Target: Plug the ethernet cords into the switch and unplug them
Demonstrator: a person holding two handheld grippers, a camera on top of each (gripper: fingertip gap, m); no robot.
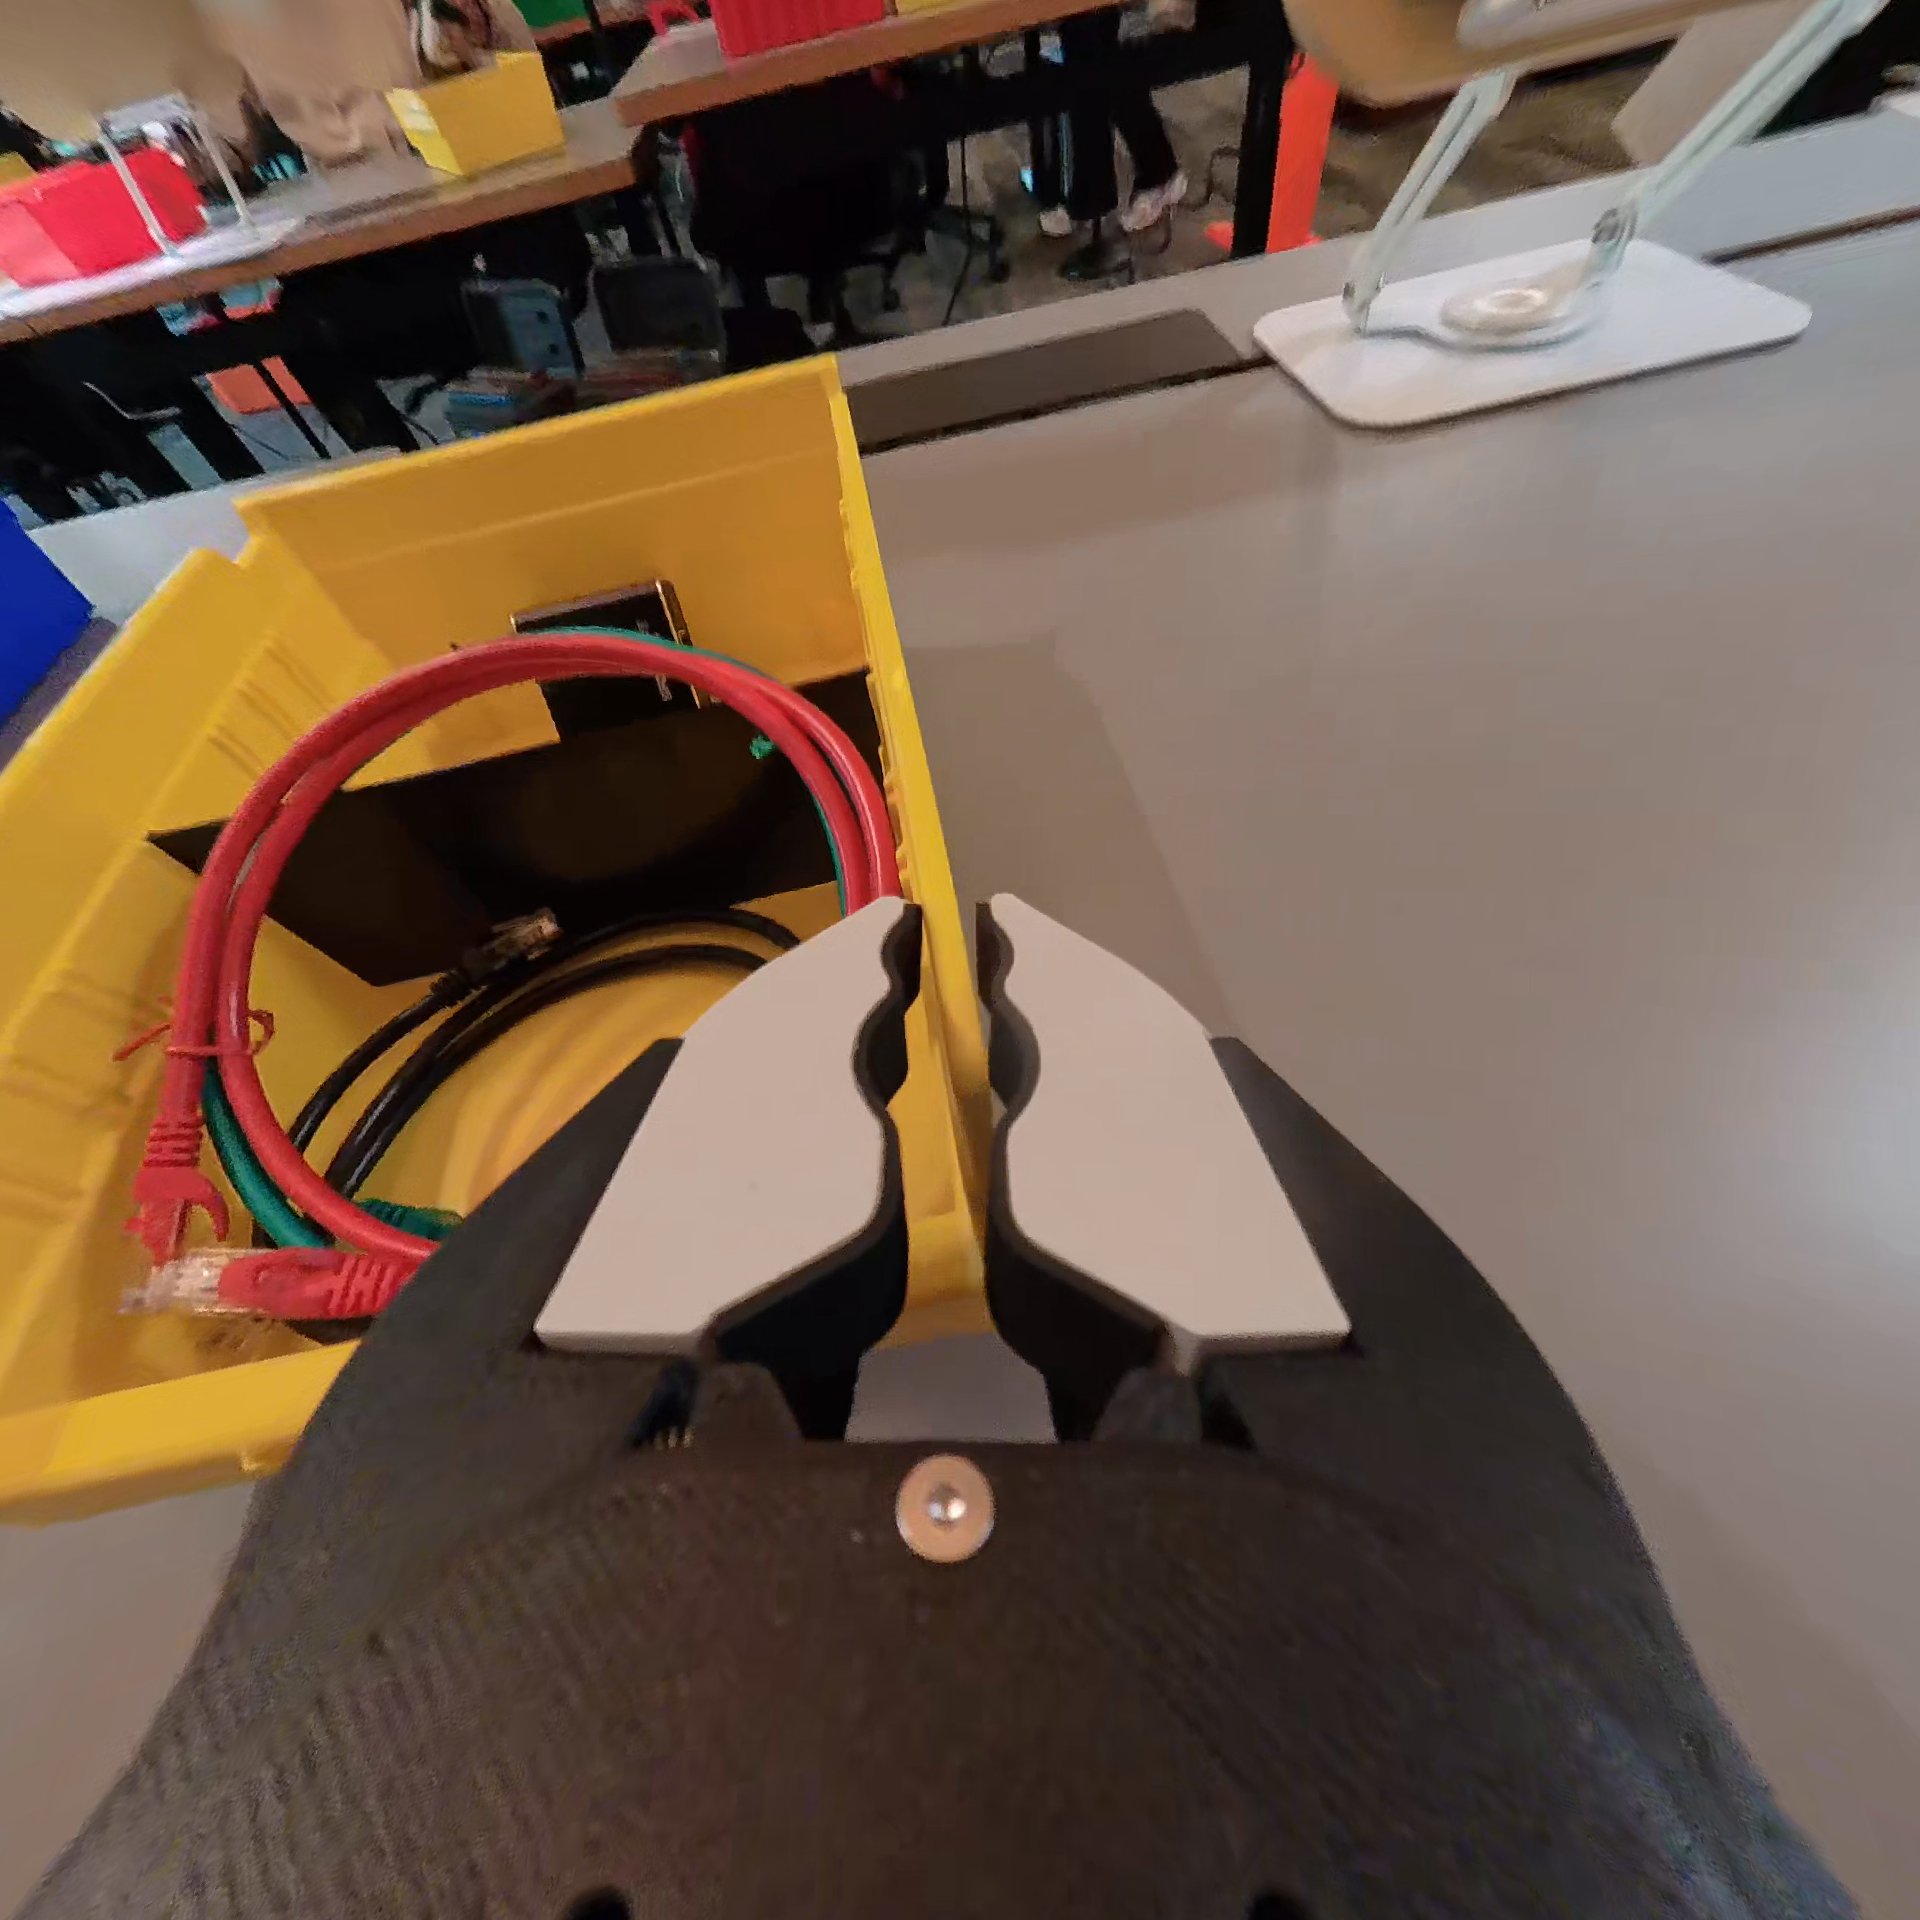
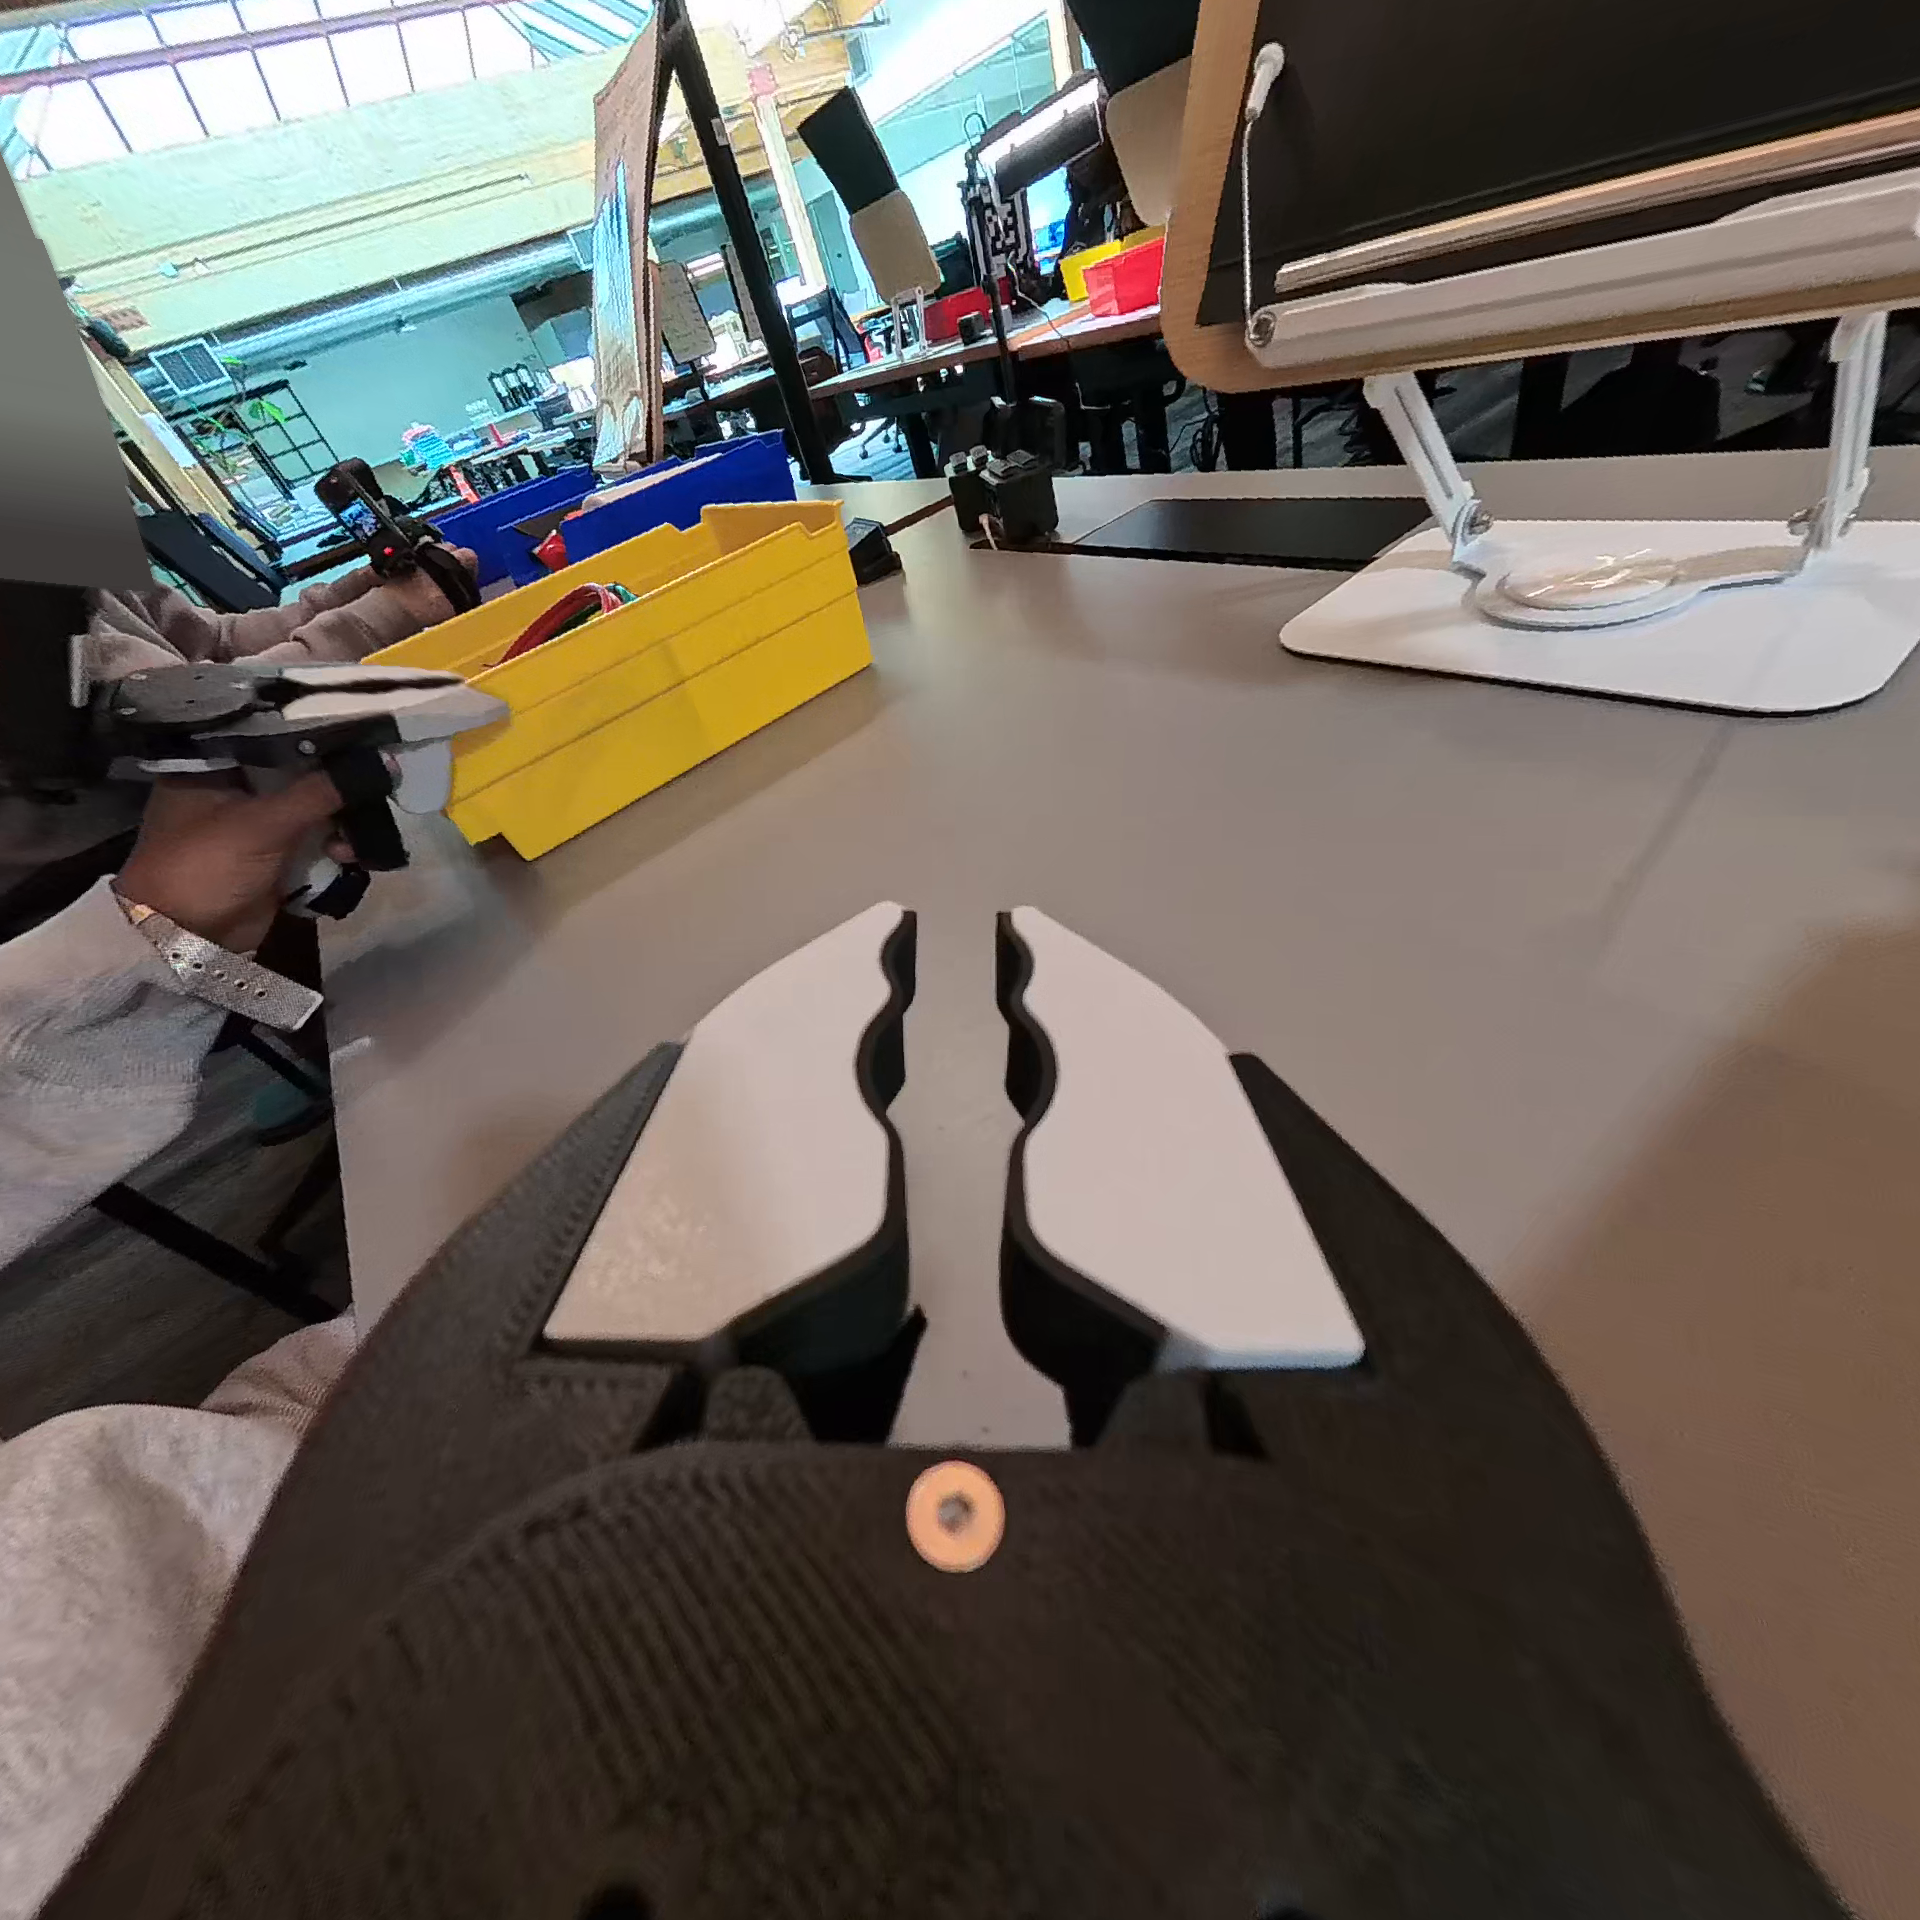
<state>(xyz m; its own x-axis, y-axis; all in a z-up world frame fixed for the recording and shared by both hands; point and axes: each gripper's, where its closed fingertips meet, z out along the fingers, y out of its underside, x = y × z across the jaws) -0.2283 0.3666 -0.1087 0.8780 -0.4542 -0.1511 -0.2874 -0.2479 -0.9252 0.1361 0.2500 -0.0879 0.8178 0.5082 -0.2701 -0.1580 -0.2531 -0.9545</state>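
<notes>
Yellow plastic bin (image 1: 582,540) on the grey table (image 1: 1455,831) holds coiled red (image 1: 249,935), green (image 1: 234,1143) and black ethernet cords (image 1: 416,1060) with the dark switch (image 1: 613,665) at its far end. Left gripper (image 1: 948,914) hovers narrowly parted over the bin's right wall, gripping nothing; right gripper (image 2: 956,920), narrowly parted and empty, sits over bare table.

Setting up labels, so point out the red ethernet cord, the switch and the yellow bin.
red ethernet cord (image 1: 234,883): left wrist view, left of loop.
switch (image 1: 613,665): left wrist view, dark face.
yellow bin (image 1: 582,520): left wrist view, back wall.
</notes>
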